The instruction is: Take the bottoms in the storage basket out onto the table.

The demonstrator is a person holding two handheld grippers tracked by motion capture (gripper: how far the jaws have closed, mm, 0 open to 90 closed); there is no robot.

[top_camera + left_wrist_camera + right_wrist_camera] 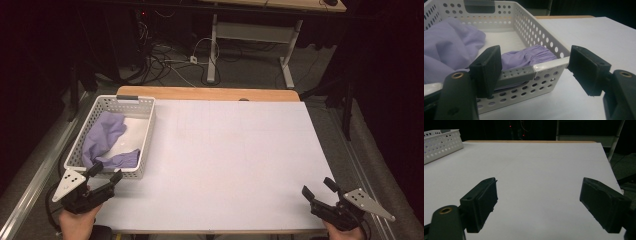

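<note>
The table (235, 150) is bare apart from the white basket (145, 130) at its left, which holds the purple cloth (102, 137); judging by that, the cloth has yet to be lifted out. The left gripper (106, 170) gapes empty at the basket's near corner, and the right gripper (316, 186) rests released, near right.

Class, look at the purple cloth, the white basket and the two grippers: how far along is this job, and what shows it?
Done: the purple cloth lies bunched inside the white basket, one cuff hanging over its near rim.
In hand: the left gripper stands open at the basket's near corner, clamping nothing.
Left: probably seizing the rim or the cloth. The right gripper waits open over the bare white table.
</note>
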